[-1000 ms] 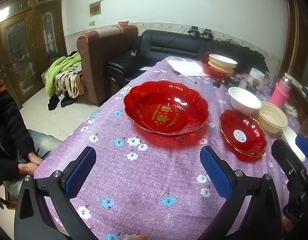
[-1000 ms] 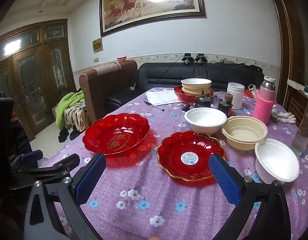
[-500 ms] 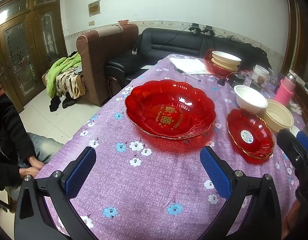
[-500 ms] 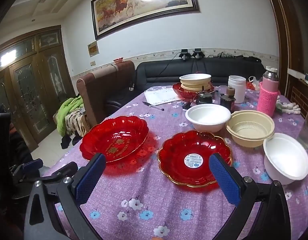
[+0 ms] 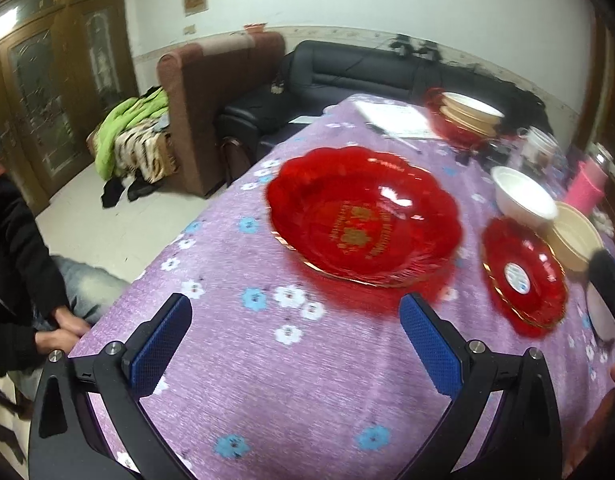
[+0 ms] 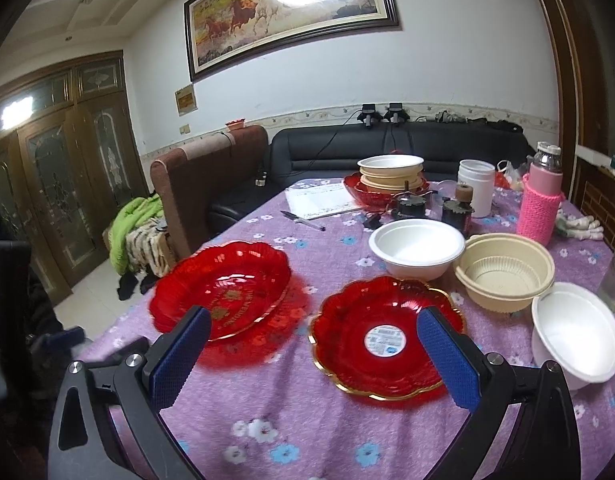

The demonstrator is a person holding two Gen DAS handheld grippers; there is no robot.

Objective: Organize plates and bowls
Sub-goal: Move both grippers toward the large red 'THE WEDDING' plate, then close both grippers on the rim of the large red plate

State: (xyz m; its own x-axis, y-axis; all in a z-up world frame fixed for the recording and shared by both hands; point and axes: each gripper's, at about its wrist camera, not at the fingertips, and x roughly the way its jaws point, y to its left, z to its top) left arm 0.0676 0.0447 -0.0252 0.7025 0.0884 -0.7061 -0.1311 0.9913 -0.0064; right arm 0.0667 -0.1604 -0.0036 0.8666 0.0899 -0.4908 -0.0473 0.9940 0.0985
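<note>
- While both cameras look along a table covered by a purple flowered cloth [image 6: 307, 432], the left gripper [image 5: 295, 344] sits at the bottom of its frame with its blue-padded jaws spread wide and nothing between them.
- Just above that gripper, in the centre of the left view, lies a large red scalloped plate [image 5: 363, 216] with gold lettering, flat on the cloth.
- To its right in that view, near the frame's right edge, is a smaller red plate [image 5: 523, 276] with a gold rim and a round white sticker.
- Seen from the right wrist, the right gripper [image 6: 315, 352] fills the bottom of the frame, jaws also wide apart and empty; the smaller red plate appears between its pads, resting on the cloth beyond them.
- Above that plate, right of centre, stands a white bowl [image 6: 417, 248], touching a cream bowl [image 6: 505, 276] on its right.
- At the right edge, lower down, sits another white bowl [image 6: 575, 336].
- Farther back, upper centre, a stack of bowls [image 6: 391, 178] rests in a red dish.
- A pink-sleeved bottle [image 6: 541, 200] stands at upper right.
- At the left edge of the left view, a seated person's hand [image 5: 63, 328] rests on their lap.
</note>
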